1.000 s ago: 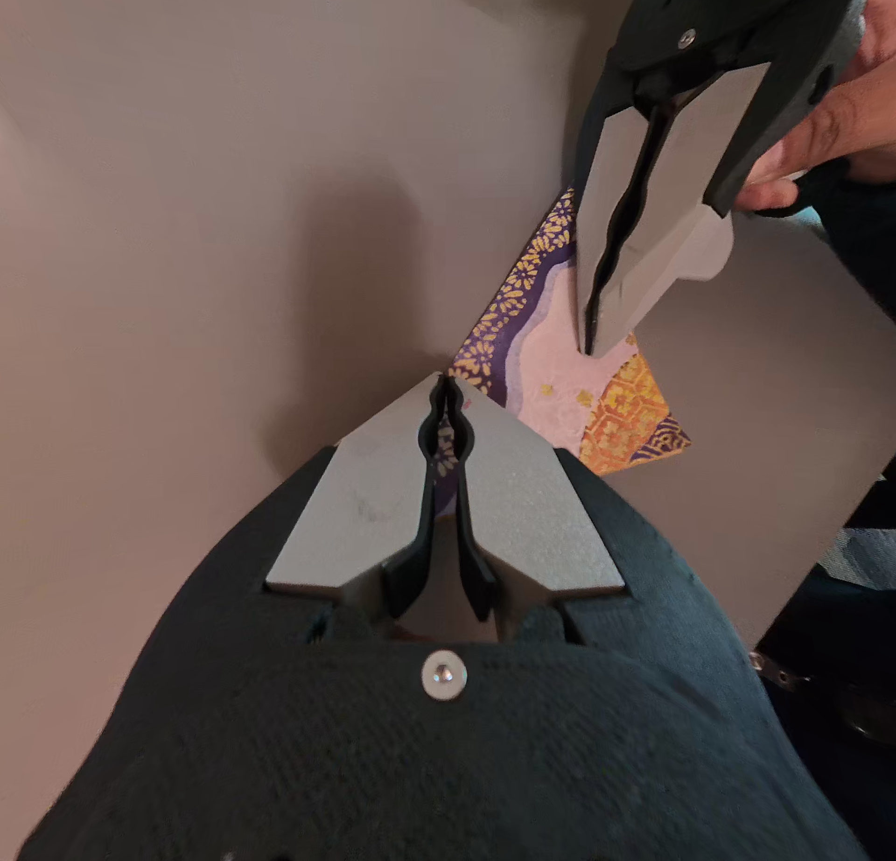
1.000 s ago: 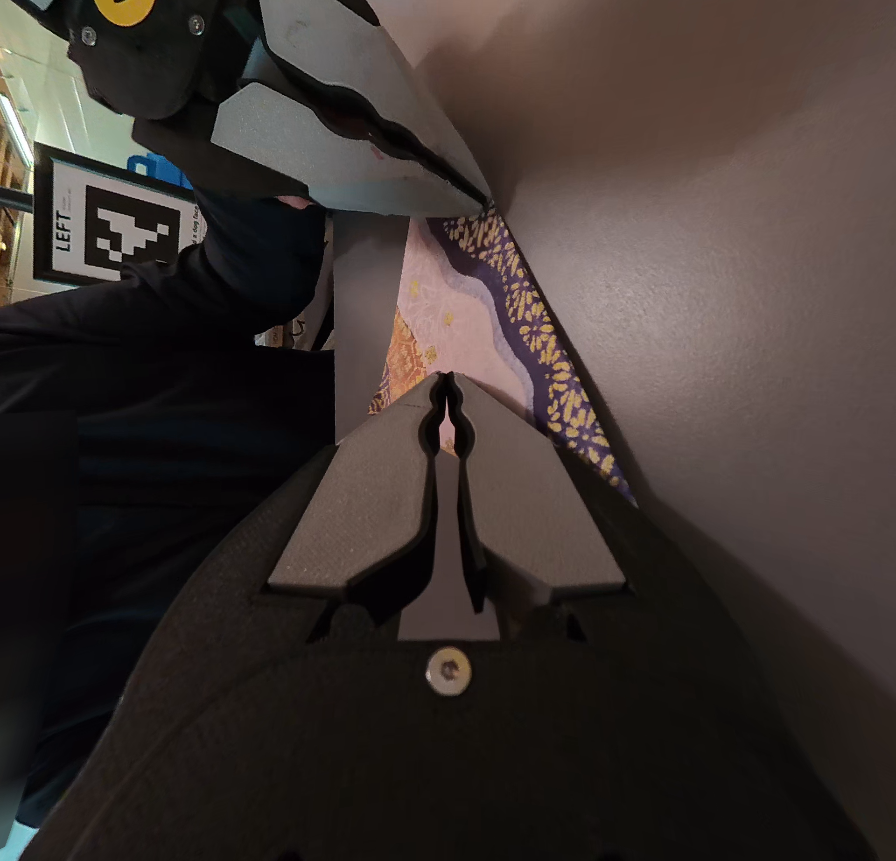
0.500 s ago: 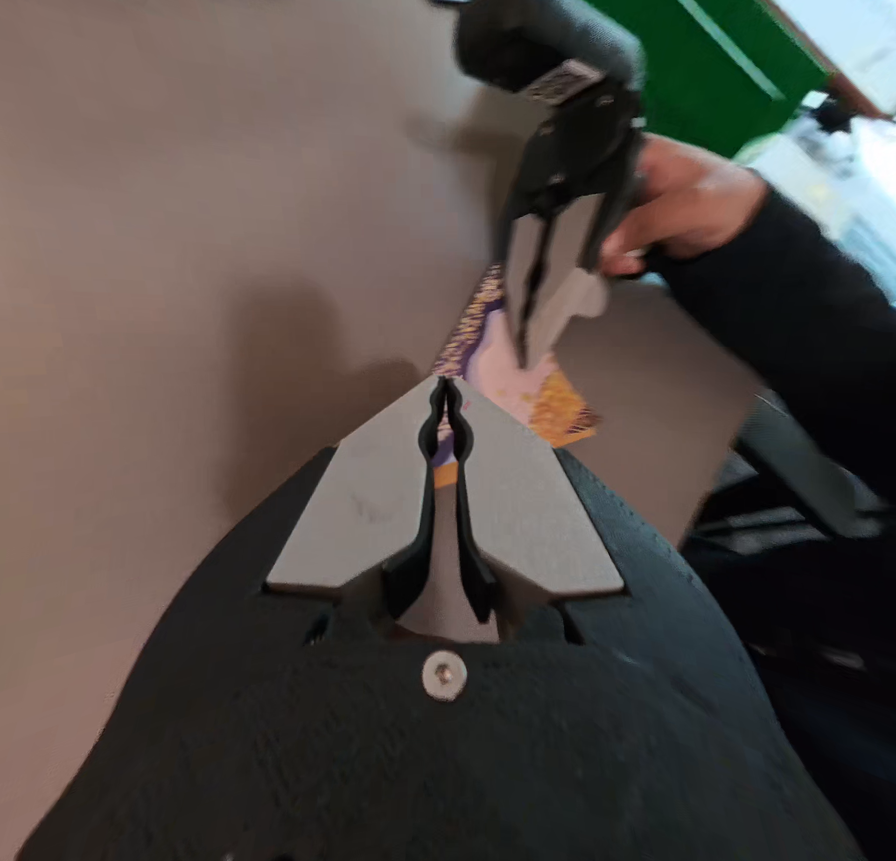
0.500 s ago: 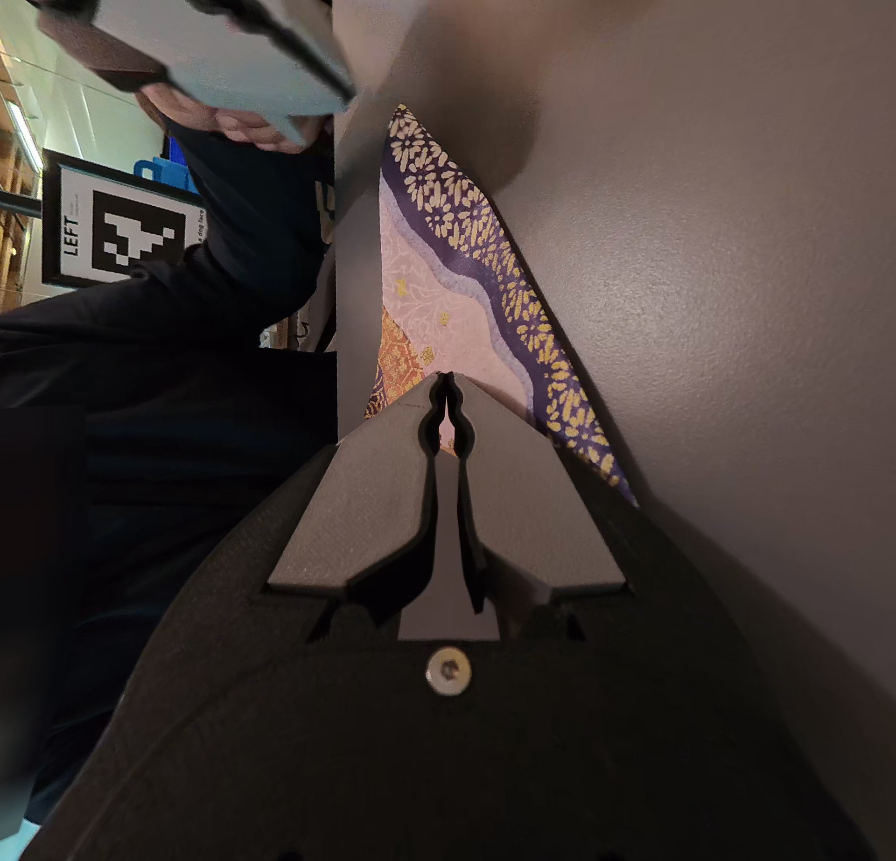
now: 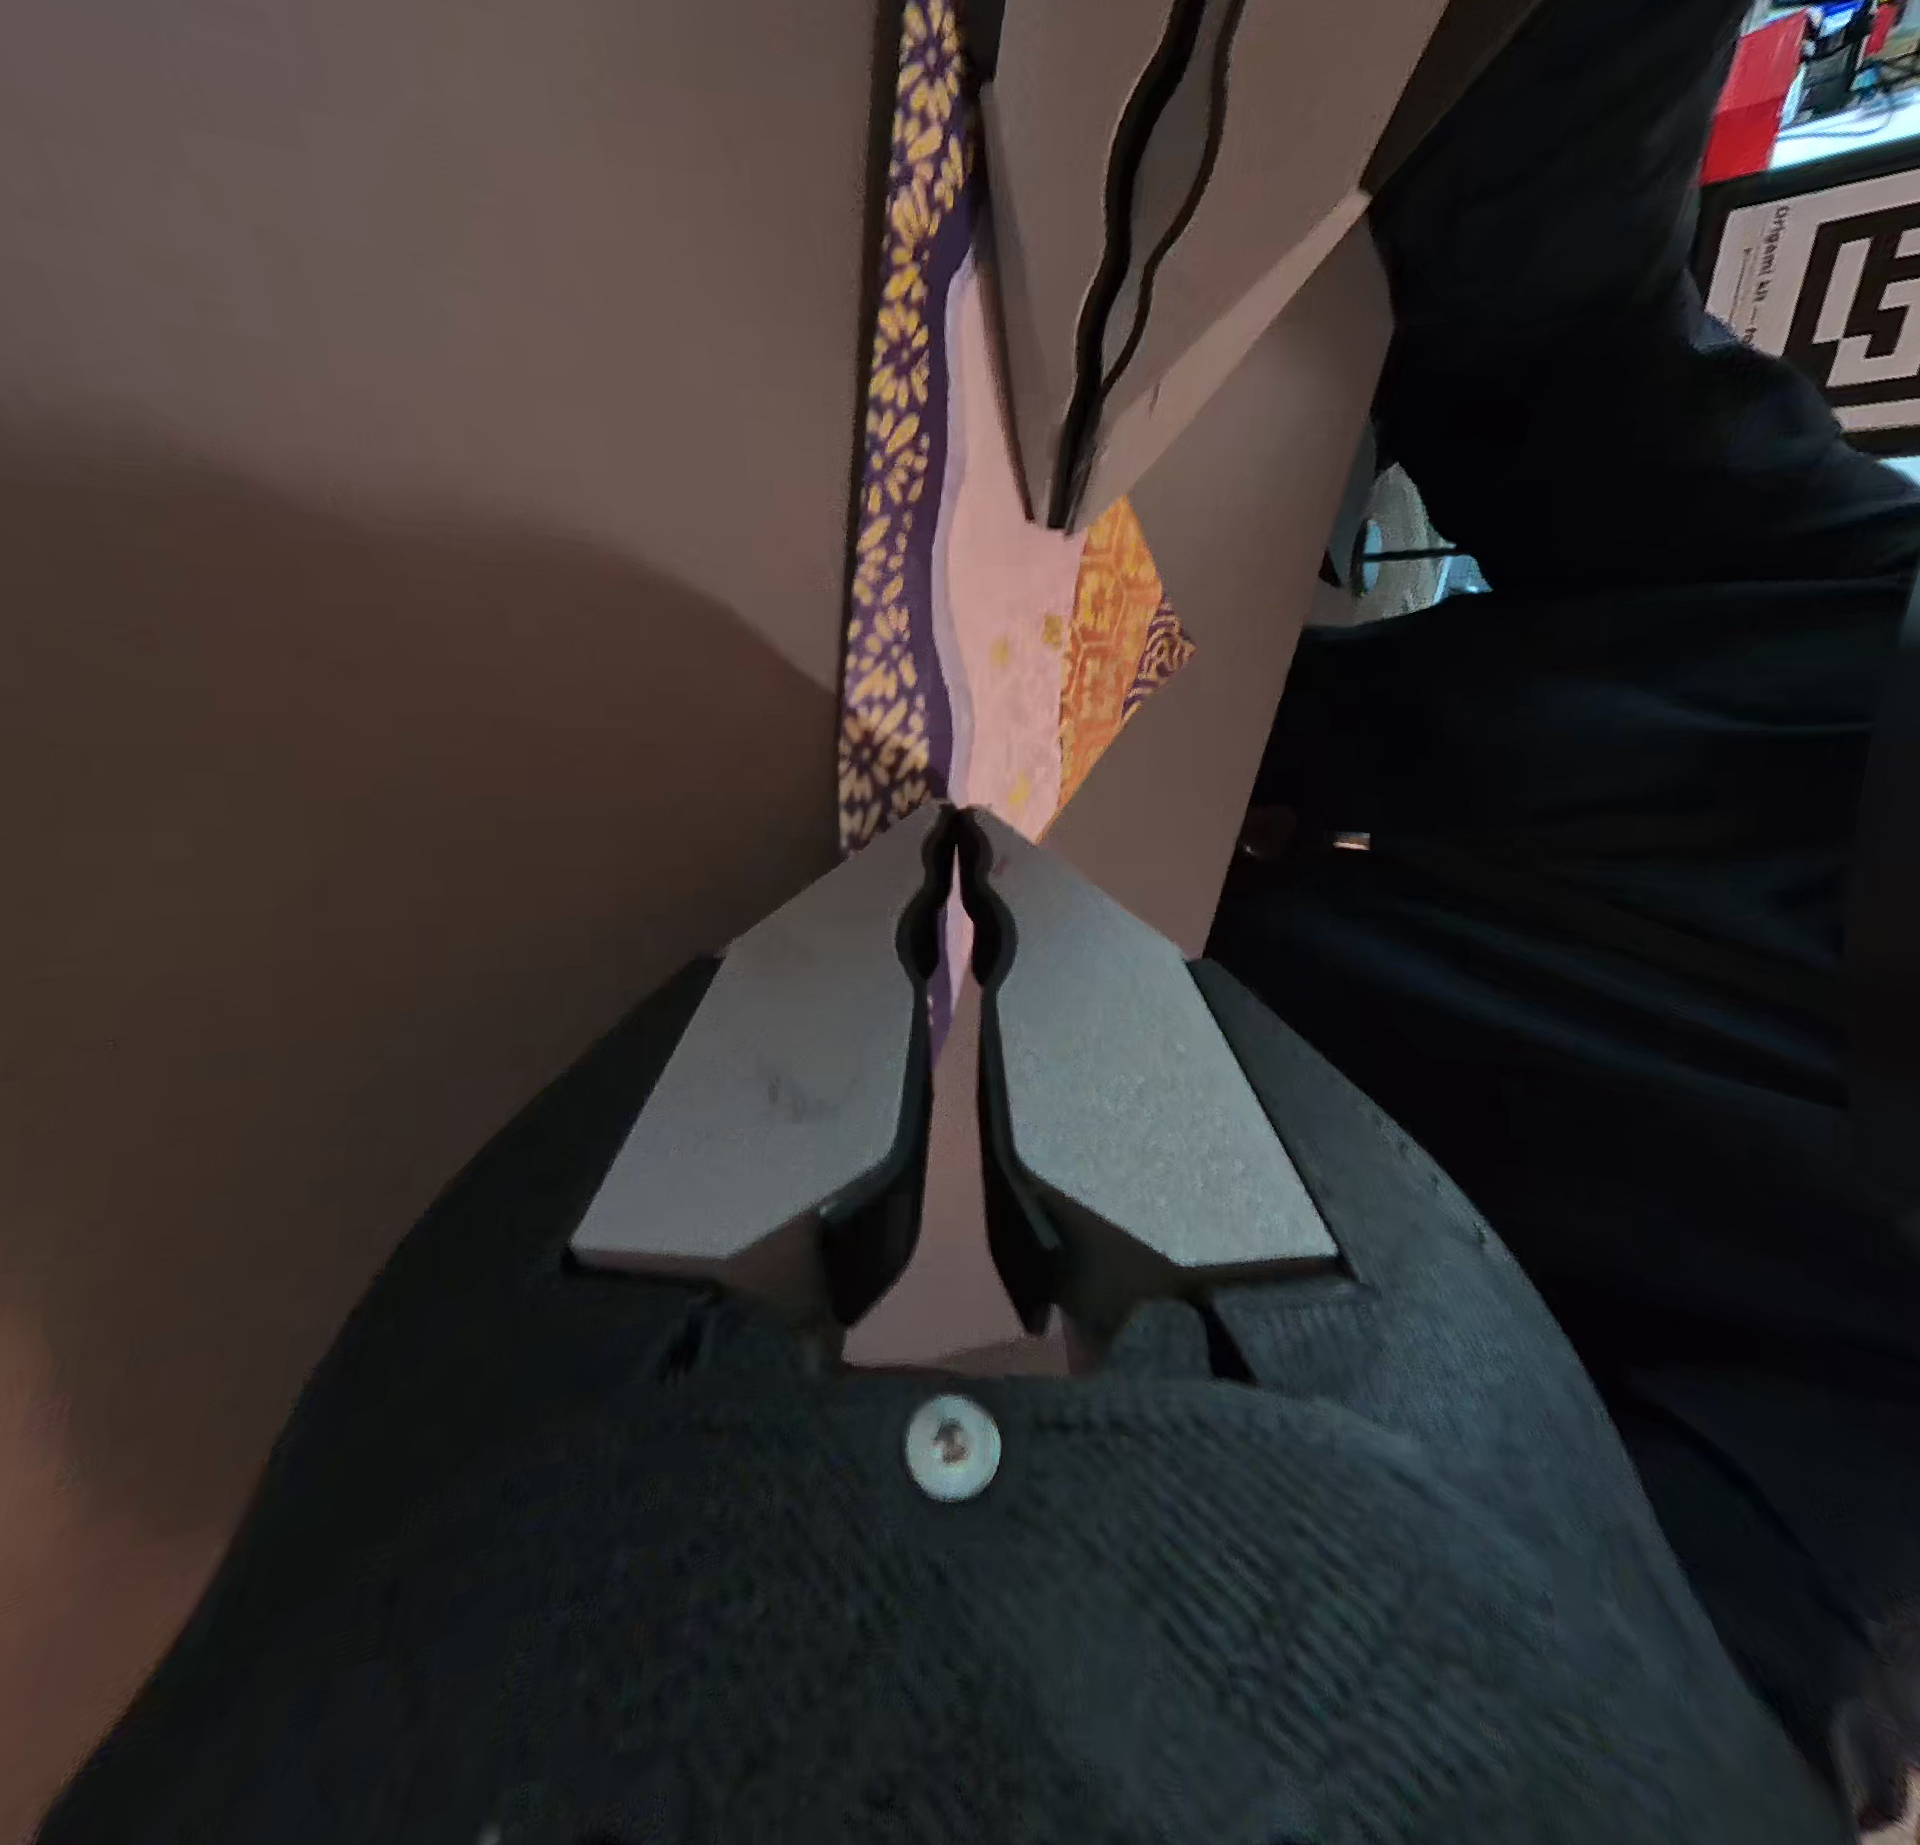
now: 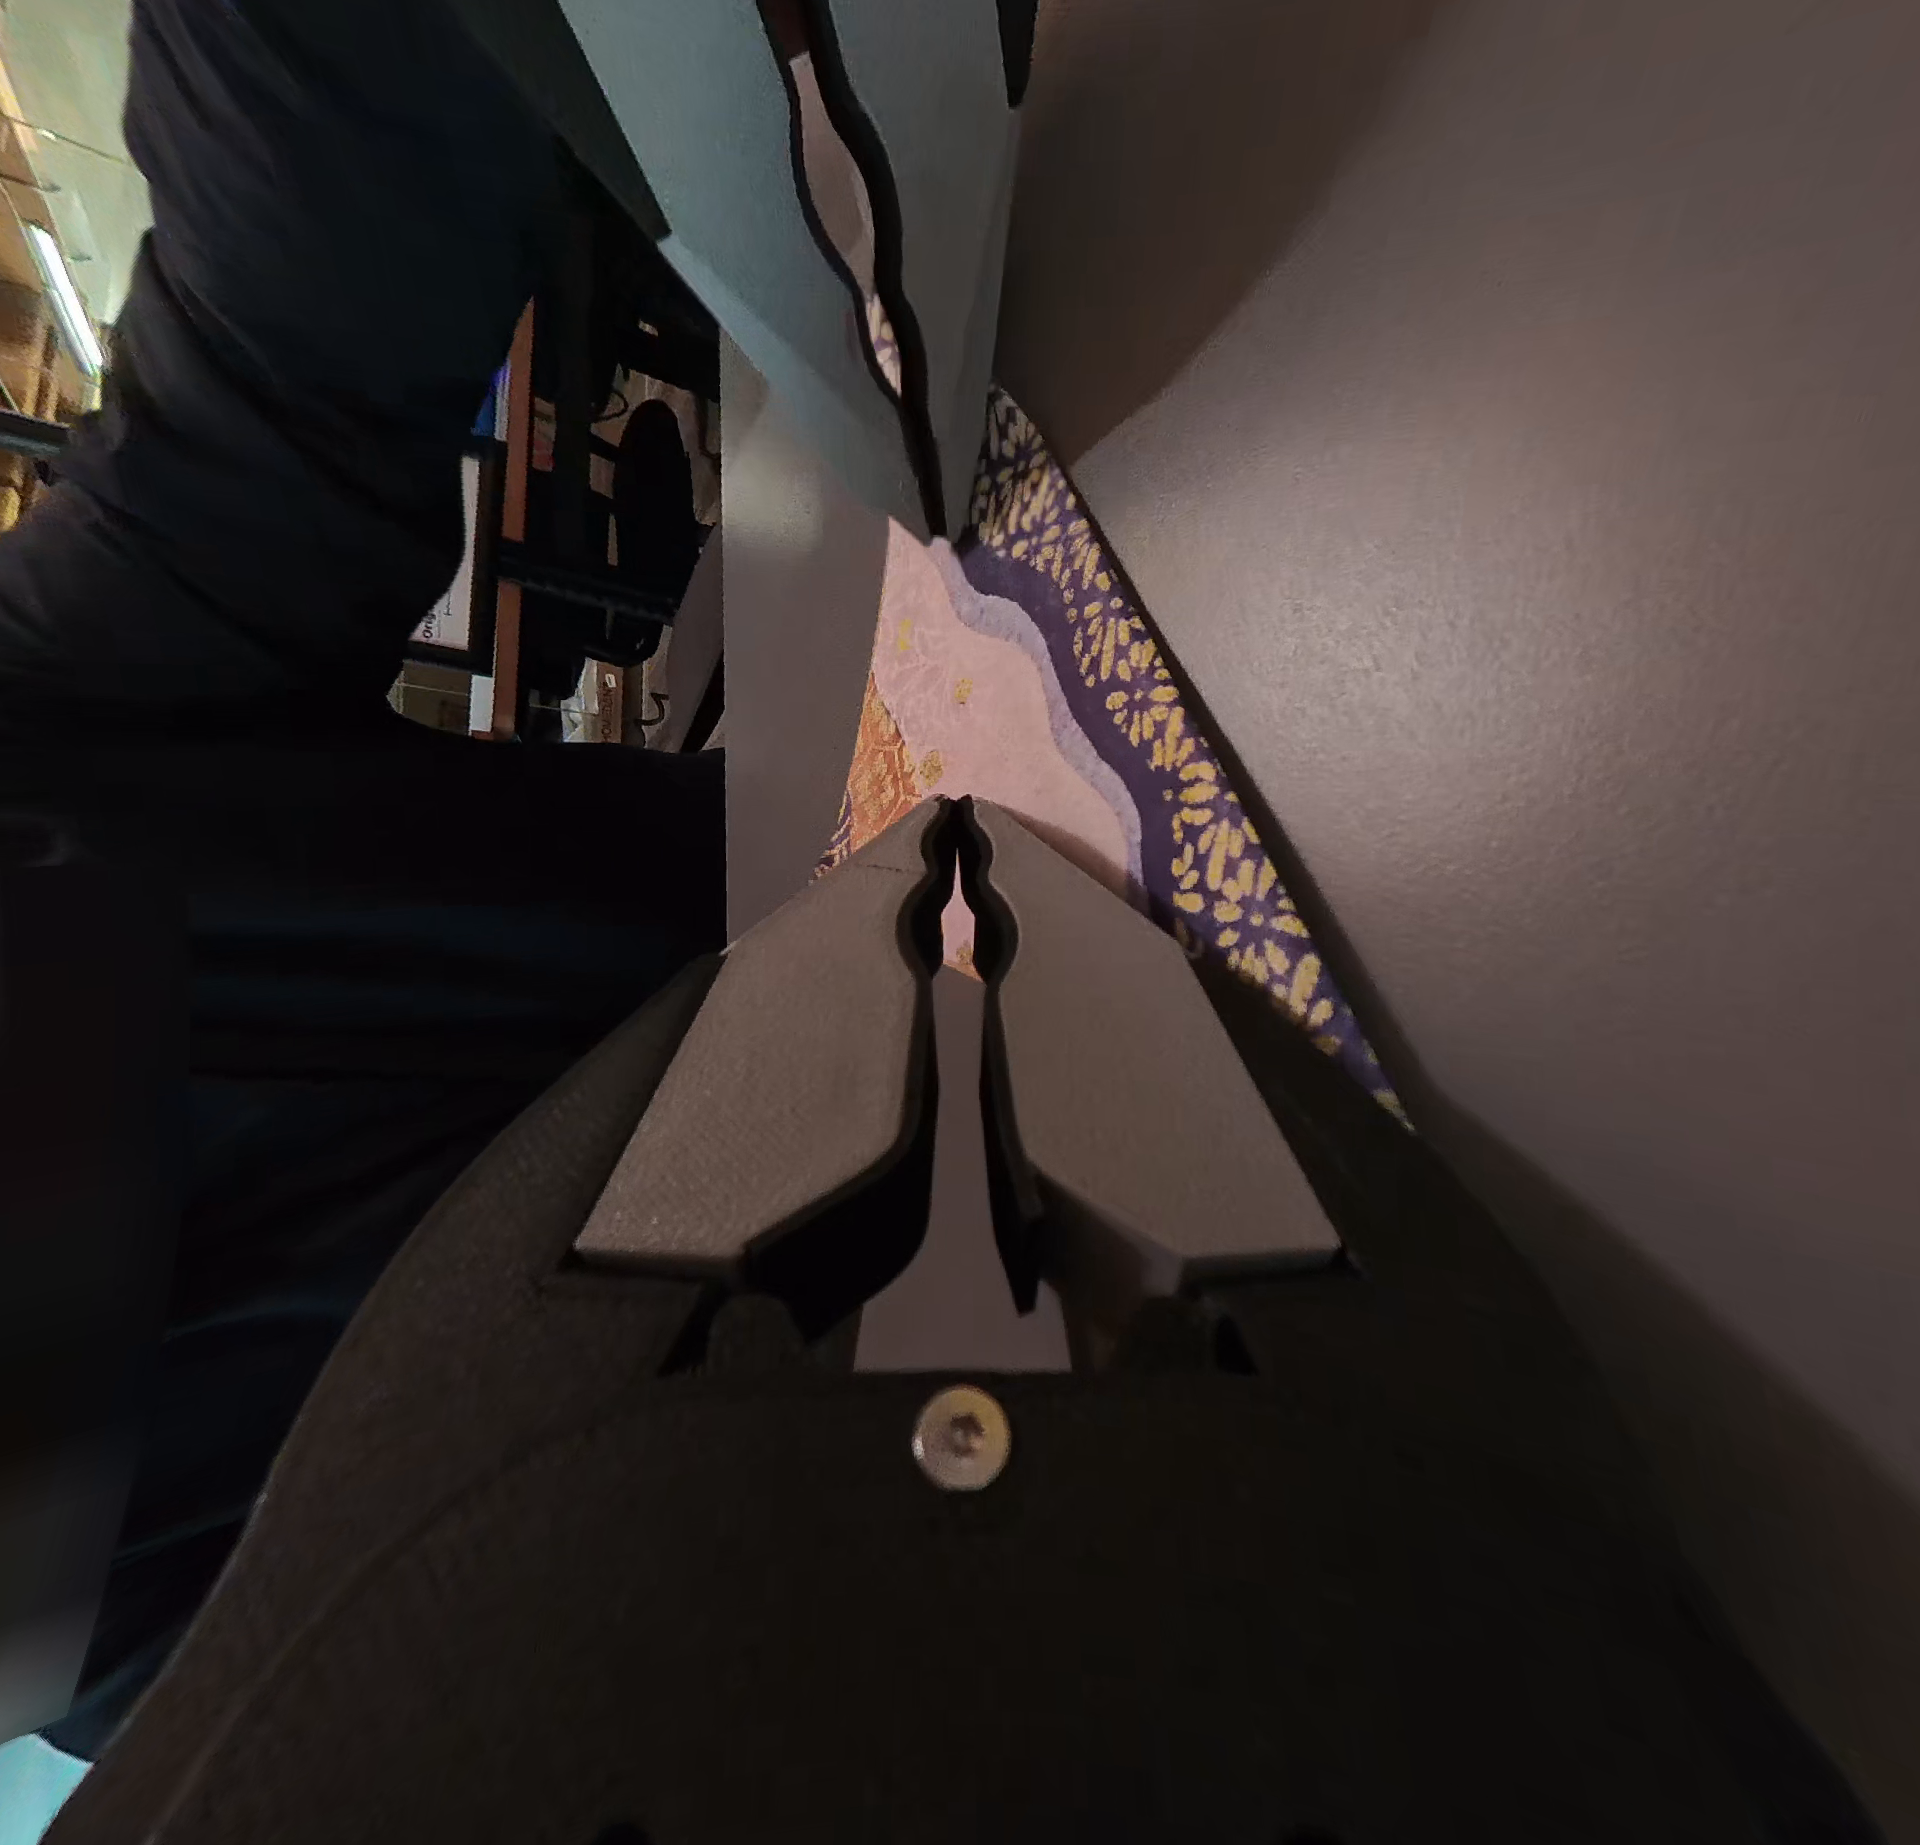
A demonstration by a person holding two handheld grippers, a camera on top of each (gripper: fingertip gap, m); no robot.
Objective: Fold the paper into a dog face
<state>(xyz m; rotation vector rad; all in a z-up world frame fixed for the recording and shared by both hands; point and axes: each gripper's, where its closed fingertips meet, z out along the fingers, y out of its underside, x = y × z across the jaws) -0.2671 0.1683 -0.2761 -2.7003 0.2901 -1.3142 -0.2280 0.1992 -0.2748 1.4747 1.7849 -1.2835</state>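
Note:
The folded paper (image 5: 1008, 673) is a triangle with purple-and-gold, pink and orange bands, lying flat on the grey table (image 5: 416, 341) by its edge. My left gripper (image 5: 958, 821) is shut, with its tips down on the near corner of the paper. My right gripper (image 5: 1055, 522) comes in from the top, shut, with its tips on the pink band. In the right wrist view, my right gripper (image 6: 956, 808) is shut on top of the paper (image 6: 997, 673). The left gripper (image 6: 940, 533) presses on the paper's far end. Neither gripper holds the paper between its jaws.
The table edge (image 5: 1268, 704) runs just right of the paper. Beyond it is a person in dark clothing (image 5: 1610, 756), also in the right wrist view (image 6: 312, 445). A black-and-white marker board (image 5: 1829, 309) stands behind. One gripper's finger ends stand about 6 centimetres off the other's.
My left gripper lifted off the paper, swung round and came back down on it, now facing the right gripper. The right gripper stayed pressed on the paper.

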